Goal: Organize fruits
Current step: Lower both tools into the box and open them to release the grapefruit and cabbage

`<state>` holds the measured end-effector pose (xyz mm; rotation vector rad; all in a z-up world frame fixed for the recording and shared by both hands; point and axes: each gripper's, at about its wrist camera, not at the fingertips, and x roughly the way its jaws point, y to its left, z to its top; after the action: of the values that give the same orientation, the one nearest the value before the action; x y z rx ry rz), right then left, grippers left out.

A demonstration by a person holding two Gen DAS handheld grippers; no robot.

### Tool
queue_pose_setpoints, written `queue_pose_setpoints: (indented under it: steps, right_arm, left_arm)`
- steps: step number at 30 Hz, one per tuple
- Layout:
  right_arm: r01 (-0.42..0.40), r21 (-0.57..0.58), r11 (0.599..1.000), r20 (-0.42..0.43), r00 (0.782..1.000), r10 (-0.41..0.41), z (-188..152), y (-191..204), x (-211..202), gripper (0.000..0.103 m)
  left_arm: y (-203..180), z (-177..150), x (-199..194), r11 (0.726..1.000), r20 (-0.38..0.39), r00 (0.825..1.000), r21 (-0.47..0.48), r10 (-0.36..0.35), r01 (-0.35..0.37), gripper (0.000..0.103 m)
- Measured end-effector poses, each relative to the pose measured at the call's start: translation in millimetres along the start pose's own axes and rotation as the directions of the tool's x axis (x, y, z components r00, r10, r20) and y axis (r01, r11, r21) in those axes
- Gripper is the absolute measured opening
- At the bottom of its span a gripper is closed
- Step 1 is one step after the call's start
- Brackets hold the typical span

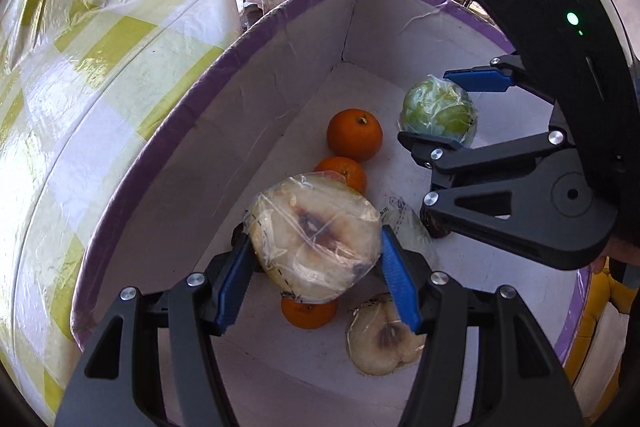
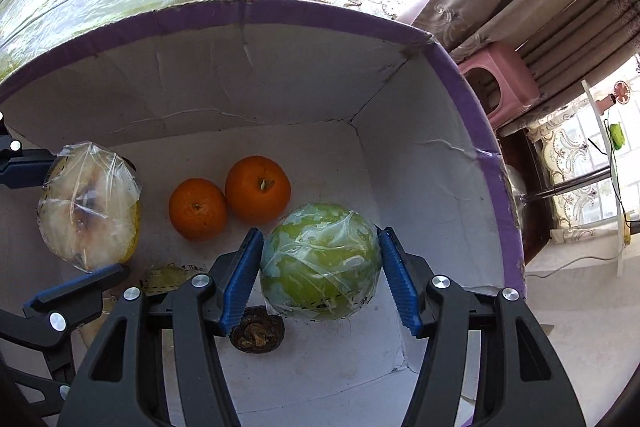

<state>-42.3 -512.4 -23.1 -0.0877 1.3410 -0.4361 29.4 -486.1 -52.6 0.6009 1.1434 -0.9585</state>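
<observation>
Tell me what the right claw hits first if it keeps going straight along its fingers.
Likely the white box floor. The right claw points steeply down, gripping the wrapped green fruit; a dark shrivelled fruit sits just beside that line. Depth unclear.

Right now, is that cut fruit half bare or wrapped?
Wrapped: crinkled clear film covers the cut fruit half held in the left tool over the box.

Bright daylight from the window (image 2: 592,155) overexposes it; fisheye bends dark edges, centre sharp.

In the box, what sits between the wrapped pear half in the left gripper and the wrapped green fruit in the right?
Two oranges, seen in the right wrist view.
</observation>
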Motion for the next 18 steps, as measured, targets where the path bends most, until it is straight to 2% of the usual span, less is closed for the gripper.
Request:
queue_pose_setpoints:
  steps: [3,7,11,18]
  right_arm:
    - [-0.018,-0.027,0.999,-0.038,0.999,0.017,3,-1,13,0.058]
    - [-0.031,-0.037,0.999,-0.075,0.997,0.028,5,-2,26,0.058]
    - [-0.017,-0.046,0.999,-0.095,0.995,0.013,9,-7,34,0.058]
    - [-0.016,-0.067,0.998,-0.126,0.992,0.007,21,-5,51,0.058]
  left_arm:
    - [-9,4,3,0.998,-0.029,0.999,0.049,0.028,-0.026,0.061]
    - [-22,13,6,0.983,-0.031,0.992,0.142,0.125,-0.119,0.061]
    - [-35,17,21,0.970,-0.088,0.988,0.219,0.129,-0.107,0.061]
    - [-43,29,37,0.959,-0.121,0.980,0.255,0.159,-0.125,0.061]
